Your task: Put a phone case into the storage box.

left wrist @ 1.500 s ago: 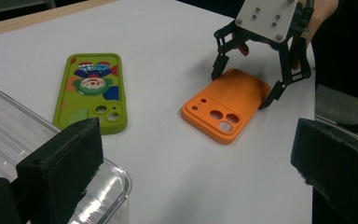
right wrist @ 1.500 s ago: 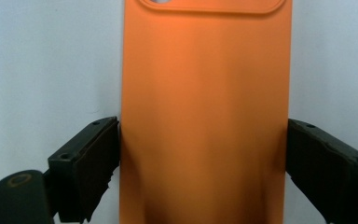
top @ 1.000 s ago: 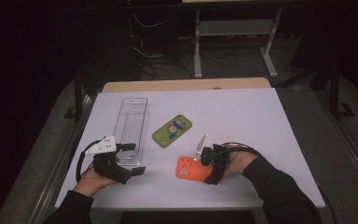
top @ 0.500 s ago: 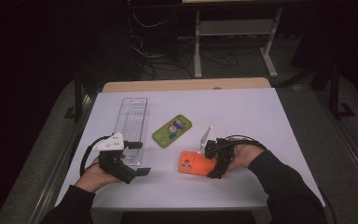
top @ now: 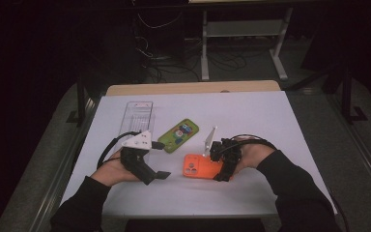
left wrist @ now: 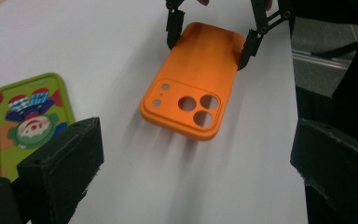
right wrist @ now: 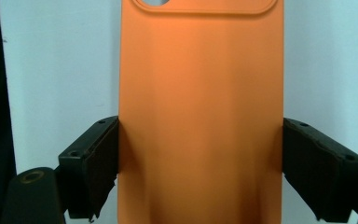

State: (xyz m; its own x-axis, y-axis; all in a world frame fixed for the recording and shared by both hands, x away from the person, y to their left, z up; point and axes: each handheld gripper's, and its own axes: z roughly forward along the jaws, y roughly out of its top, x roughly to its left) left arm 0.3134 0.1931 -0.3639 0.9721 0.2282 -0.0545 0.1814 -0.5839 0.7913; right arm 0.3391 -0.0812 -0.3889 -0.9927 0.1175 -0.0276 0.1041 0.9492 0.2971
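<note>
Item one, the orange phone case (left wrist: pixel 193 81): I am holding it in my right gripper (top: pixel 218 163), whose jaws are pressing on its two long sides at the end away from the camera cut-outs; it is lying back-side up, low over or resting on the table (top: pixel 251 116) near the middle of the front edge, and I cannot tell whether its lens end is touching the white surface. I judge I am clamping it across the width so that the case stays flat and its free end is reaching toward my other hand. Item two, my left gripper (top: pixel 150 175): I am holding it with jaws spread wide and holding nothing, pointing at the orange case from the left, probably readying to take or steady that free end. Item three, a green phone case (top: pixel 178 136) with a cartoon print, lying flat just behind the two grippers, apart from both. Item four, a clear plastic tray (top: pixel 136 117) toward the left rear of the table; it is appearing to hold nothing, though its transparency is making this hard to confirm.
</note>
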